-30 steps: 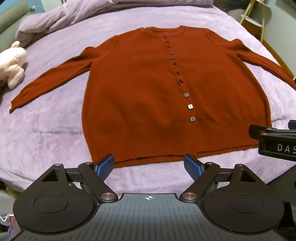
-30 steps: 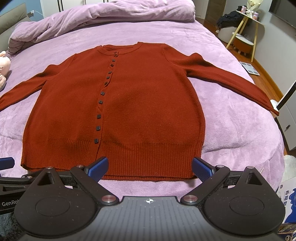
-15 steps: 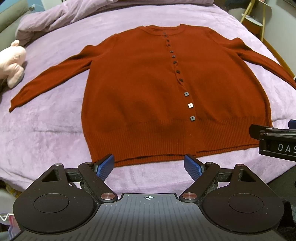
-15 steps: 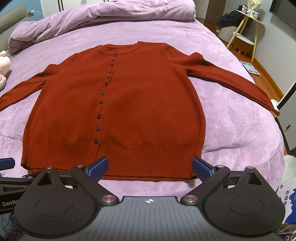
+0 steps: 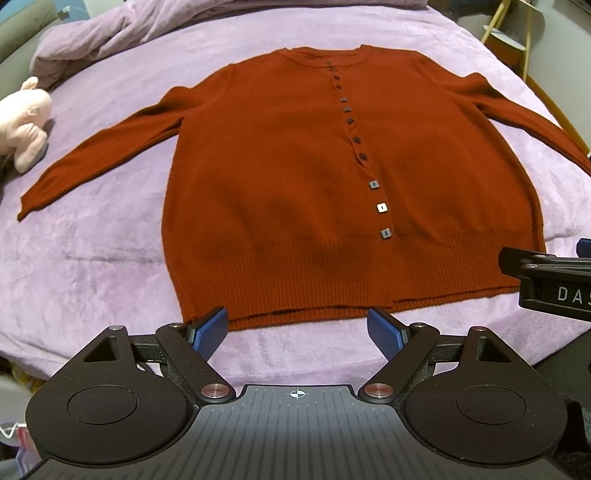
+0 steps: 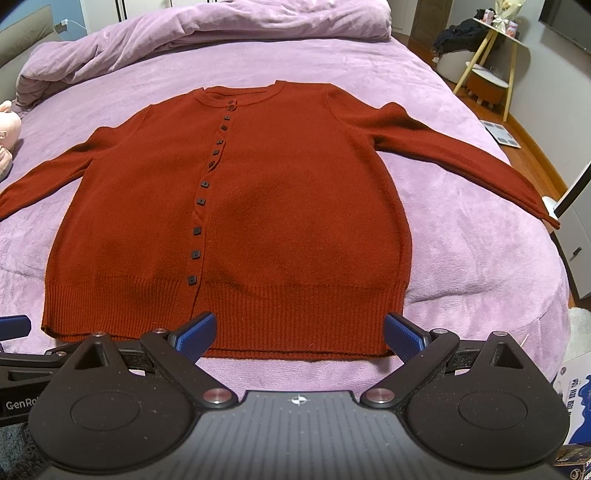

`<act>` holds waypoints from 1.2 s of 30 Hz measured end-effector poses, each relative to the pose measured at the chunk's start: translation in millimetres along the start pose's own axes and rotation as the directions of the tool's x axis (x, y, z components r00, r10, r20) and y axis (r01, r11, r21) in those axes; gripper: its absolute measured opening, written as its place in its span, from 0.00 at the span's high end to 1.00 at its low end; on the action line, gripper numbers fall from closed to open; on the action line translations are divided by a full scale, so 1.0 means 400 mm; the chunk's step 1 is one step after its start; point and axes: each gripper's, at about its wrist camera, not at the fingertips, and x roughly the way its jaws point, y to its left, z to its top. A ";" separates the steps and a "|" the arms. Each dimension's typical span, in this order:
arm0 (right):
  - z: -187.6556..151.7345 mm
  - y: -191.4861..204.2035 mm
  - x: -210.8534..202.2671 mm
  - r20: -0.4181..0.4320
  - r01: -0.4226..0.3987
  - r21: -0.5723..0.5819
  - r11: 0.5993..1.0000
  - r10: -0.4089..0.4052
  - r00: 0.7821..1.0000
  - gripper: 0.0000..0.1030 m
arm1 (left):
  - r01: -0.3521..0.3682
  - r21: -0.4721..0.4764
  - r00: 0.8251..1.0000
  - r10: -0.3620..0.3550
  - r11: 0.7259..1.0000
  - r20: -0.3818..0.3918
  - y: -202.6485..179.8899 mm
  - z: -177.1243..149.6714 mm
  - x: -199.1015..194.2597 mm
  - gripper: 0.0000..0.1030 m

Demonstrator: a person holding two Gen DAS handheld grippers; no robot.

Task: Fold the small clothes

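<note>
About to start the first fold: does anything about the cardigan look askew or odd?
Mostly fine: the cardigan lies flat, buttoned, sleeves spread. Its button placket wavers and gapes slightly mid-chest, and at the hem the two front edges sit a little uneven. Both the left gripper and right gripper are open and short of the hem.

A bed (image 6: 461, 206) covered in a lilac plush spread carries a rust-red cardigan (image 6: 280, 206) lying flat, buttoned, front up, with both sleeves spread outward. A bunched lilac duvet (image 6: 207, 33) lies along the far end. A pink plush toy (image 5: 26, 122) rests near the left sleeve.
</note>
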 end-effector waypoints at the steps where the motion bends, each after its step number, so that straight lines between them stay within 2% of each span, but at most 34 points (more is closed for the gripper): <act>1: 0.000 0.000 0.001 -0.001 -0.001 0.001 1.000 0.001 1.000 0.06 | 0.004 -0.002 1.000 -0.004 1.000 -0.003 0.000 0.000 0.001 0.15; 10: -0.003 -0.002 0.011 -0.009 -0.008 0.001 1.000 0.008 1.000 0.06 | 0.028 -0.012 1.000 -0.028 1.000 -0.012 0.002 0.005 0.004 0.15; 25: -0.002 -0.003 0.016 -0.012 -0.019 0.004 1.000 0.019 1.000 0.06 | -0.014 0.005 0.999 0.014 1.000 -0.029 0.001 0.005 0.018 0.15; 30: -0.007 -0.004 0.025 -0.019 -0.046 0.006 0.999 0.046 0.999 0.06 | -0.029 0.010 0.998 0.030 1.000 -0.055 0.001 0.006 0.024 0.15; 33: -0.008 -0.006 0.030 -0.027 -0.066 0.013 0.998 0.066 0.997 0.06 | -0.015 0.001 0.999 0.015 1.000 -0.050 0.002 0.007 0.031 0.15; 36: -0.007 -0.022 0.042 -0.024 -0.118 0.047 0.992 0.119 0.993 0.06 | 0.001 -0.007 0.998 -0.002 1.000 -0.055 0.003 0.014 0.041 0.15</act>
